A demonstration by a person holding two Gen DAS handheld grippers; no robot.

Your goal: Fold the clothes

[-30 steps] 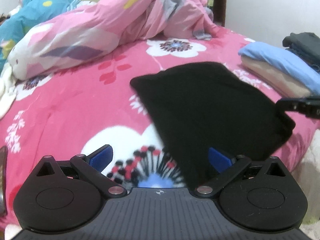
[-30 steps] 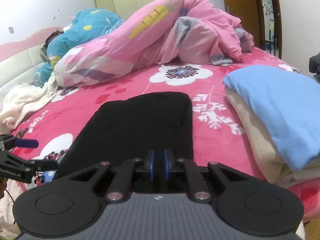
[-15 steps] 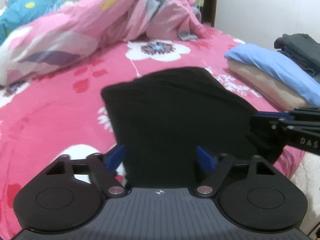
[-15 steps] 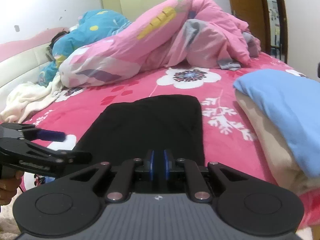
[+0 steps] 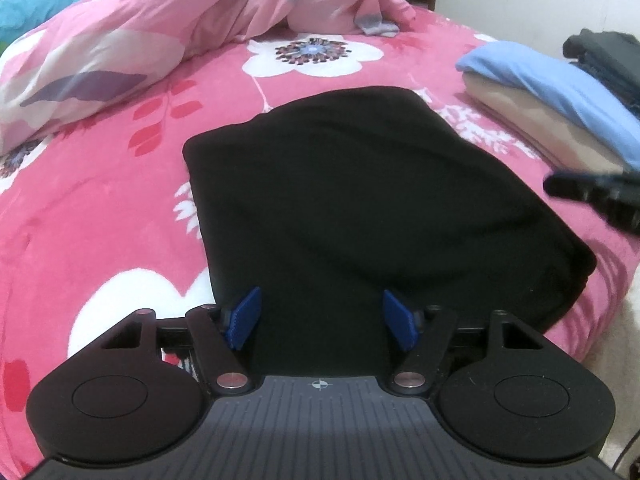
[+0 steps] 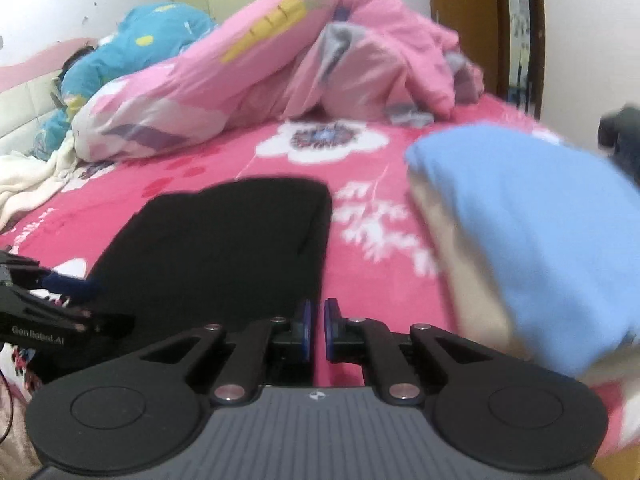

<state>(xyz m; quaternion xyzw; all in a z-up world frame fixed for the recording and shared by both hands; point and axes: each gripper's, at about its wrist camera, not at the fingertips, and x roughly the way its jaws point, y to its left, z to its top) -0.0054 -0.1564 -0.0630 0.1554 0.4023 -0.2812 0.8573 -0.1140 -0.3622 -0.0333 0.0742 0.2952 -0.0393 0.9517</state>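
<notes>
A black folded garment (image 5: 360, 200) lies flat on the pink flowered bed sheet (image 5: 100, 200). My left gripper (image 5: 322, 320) is open, and its blue pads (image 5: 244, 322) stand on either side of the garment's near edge. In the right wrist view the garment (image 6: 224, 248) sits left of centre. My right gripper (image 6: 319, 328) hovers at its near right edge with the pads almost together, and only pink sheet shows in the slit. The left wrist view shows the right gripper (image 5: 592, 192) blurred over the garment's right side. The left gripper (image 6: 60, 312) appears at the left in the right wrist view.
A folded stack, blue on beige (image 6: 520, 240), lies just right of the garment, with dark clothes (image 5: 608, 56) behind it. A bunched pink duvet (image 5: 140, 32) and a blue cover (image 6: 132, 48) fill the far side. A cream blanket (image 6: 24, 180) lies at the left.
My left gripper has moved right until its open pads frame the garment's near edge. My right gripper has swung right, from the garment's middle to its right edge, nearer the blue stack.
</notes>
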